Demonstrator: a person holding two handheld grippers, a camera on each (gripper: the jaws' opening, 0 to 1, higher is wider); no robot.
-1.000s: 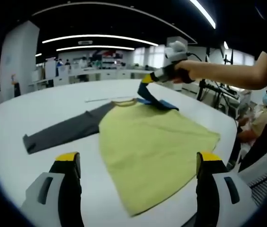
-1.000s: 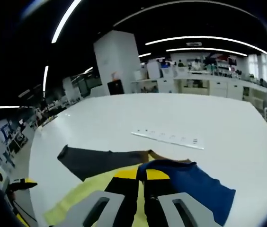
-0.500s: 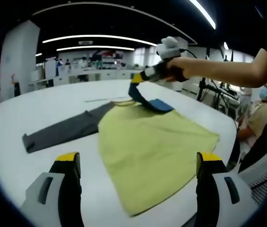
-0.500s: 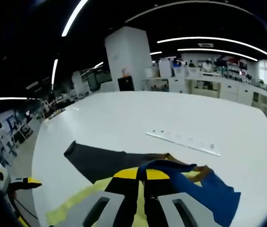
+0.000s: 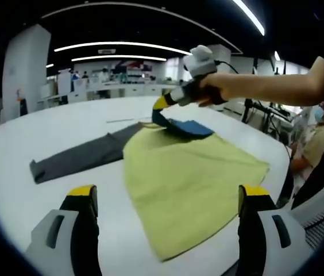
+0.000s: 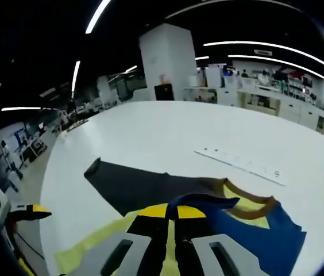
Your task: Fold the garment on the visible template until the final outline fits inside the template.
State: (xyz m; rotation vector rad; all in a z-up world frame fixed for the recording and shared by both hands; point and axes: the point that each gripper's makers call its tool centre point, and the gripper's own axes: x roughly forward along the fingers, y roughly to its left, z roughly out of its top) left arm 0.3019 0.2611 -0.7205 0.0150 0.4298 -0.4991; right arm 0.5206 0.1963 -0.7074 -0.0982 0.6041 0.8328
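A yellow-green shirt lies flat on the white table, its grey sleeve stretched out to the left. My right gripper is shut on the blue sleeve, lifting it over the shirt's upper part; in the left gripper view it hangs above the collar with the blue sleeve draped under it. The brown-edged collar shows beside the blue cloth. My left gripper stands open near the table's front edge, above the shirt's hem, holding nothing.
A long white strip with marks lies on the table beyond the collar. A person's arm reaches in from the right. Benches and shelves line the far wall. The table edge runs close on the right.
My right gripper has carried the blue sleeve leftward and lower over the shirt's collar area. The left gripper has stayed in place, open.
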